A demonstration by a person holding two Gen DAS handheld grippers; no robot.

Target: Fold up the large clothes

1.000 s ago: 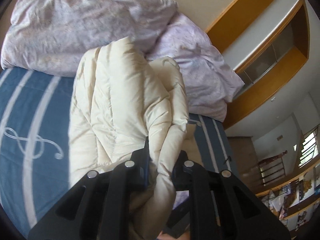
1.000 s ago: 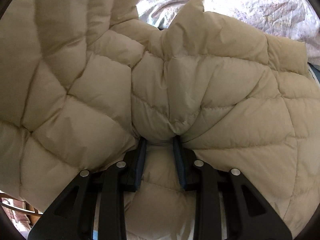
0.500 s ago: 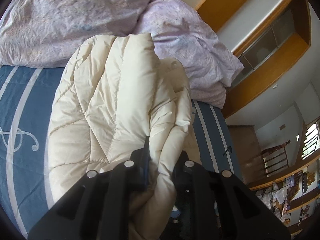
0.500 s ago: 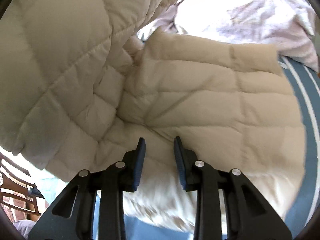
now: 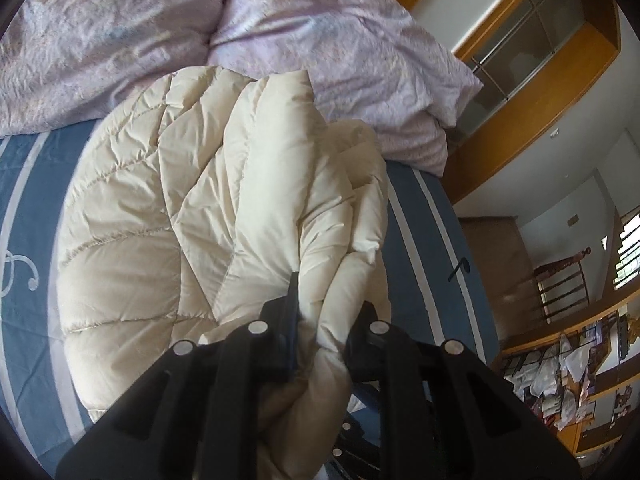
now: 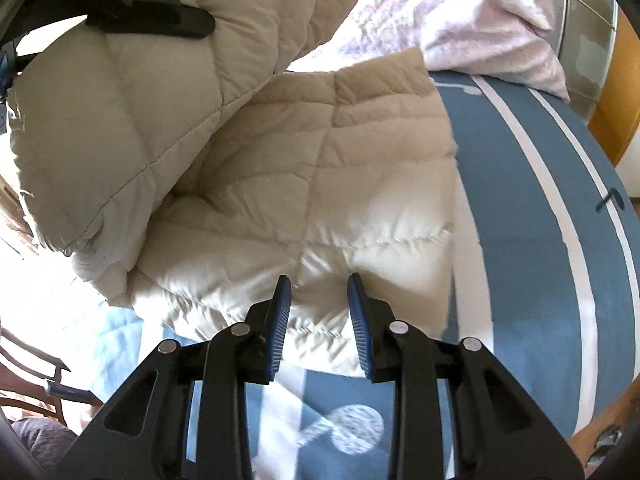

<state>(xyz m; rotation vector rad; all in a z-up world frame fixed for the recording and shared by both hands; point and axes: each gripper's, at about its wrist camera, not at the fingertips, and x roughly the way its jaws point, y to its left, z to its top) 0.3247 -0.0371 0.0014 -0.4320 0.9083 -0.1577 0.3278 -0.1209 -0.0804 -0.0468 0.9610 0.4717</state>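
Left wrist view: left hand-held gripper (image 5: 326, 304) pinches cream quilted down jacket (image 5: 180, 220) at 6 o'clock; right hand-held gripper (image 6: 318, 304) gapes narrowly, empty, over blue striped bed (image 6: 540, 280).

quilted jacket (image 5: 192, 216): cream cloth with a faint sheen, puffed and stitched into padded panels, creased where it is bunched.
bed cover (image 6: 532, 208): matt woven blue cloth, smooth, printed with white stripes and music notes.
duvet (image 5: 328, 40): pale lilac cloth, thin, finely crinkled and softly lustrous.
left gripper (image 5: 326, 304): matt black hard plastic, set with round silvery metal pins.
right gripper (image 6: 318, 300): the same matt black plastic and metal pins; the finger pads (image 6: 282, 320) are seen as blue and finely ribbed.
cabinet frame (image 5: 532, 104): orange-brown wood, smooth and lightly glossy, fitted with grey glazed panels.
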